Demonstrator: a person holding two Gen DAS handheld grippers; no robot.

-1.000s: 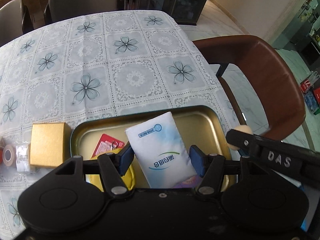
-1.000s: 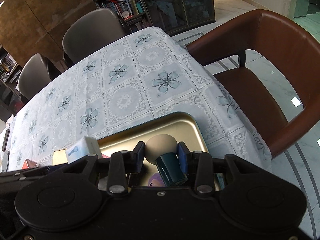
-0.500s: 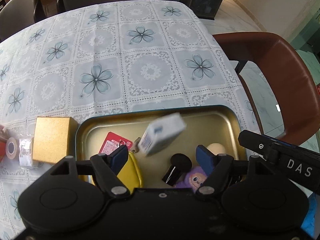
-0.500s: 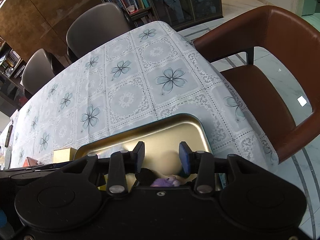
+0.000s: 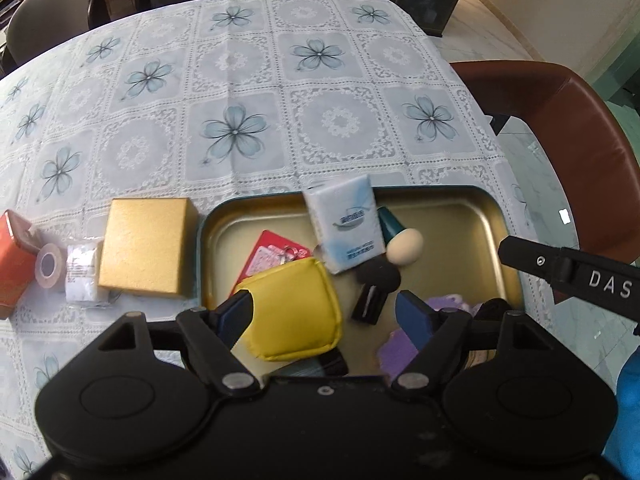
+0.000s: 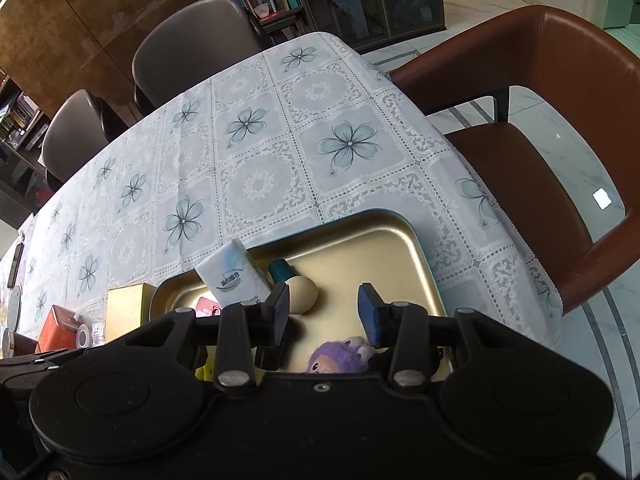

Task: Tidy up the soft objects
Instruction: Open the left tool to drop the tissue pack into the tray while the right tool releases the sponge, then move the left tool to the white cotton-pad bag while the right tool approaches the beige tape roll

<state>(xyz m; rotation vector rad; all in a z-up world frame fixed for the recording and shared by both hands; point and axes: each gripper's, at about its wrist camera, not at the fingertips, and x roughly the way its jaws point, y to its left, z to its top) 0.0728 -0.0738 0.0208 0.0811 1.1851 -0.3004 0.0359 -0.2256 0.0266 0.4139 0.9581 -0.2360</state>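
A gold tray [image 5: 472, 216] [image 6: 360, 248] sits at the near table edge. In it lie a white-blue tissue pack [image 5: 346, 226] [image 6: 234, 276] leaning on the far rim, a beige sponge with a teal handle [image 5: 404, 244] [image 6: 302, 294], a black puff [image 5: 378, 276], a yellow pouch [image 5: 296, 312], a red card [image 5: 268, 256] and a purple plush [image 6: 340, 358] [image 5: 400, 350]. My left gripper [image 5: 326, 316] is open and empty above the pouch. My right gripper [image 6: 323, 312] is open and empty above the plush and sponge.
Left of the tray stand a gold box [image 5: 146, 246] [image 6: 124, 310], a white gauze roll [image 5: 82, 274], a tape roll [image 5: 50, 266] and an orange box [image 5: 14, 256]. A brown chair [image 6: 540, 120] stands at the right table edge. Grey chairs [image 6: 192, 44] stand behind.
The left gripper let go of the tissue pack, which fell into the tray. The right gripper let go of the sponge, which now lies in the tray. Both grippers rose and opened.
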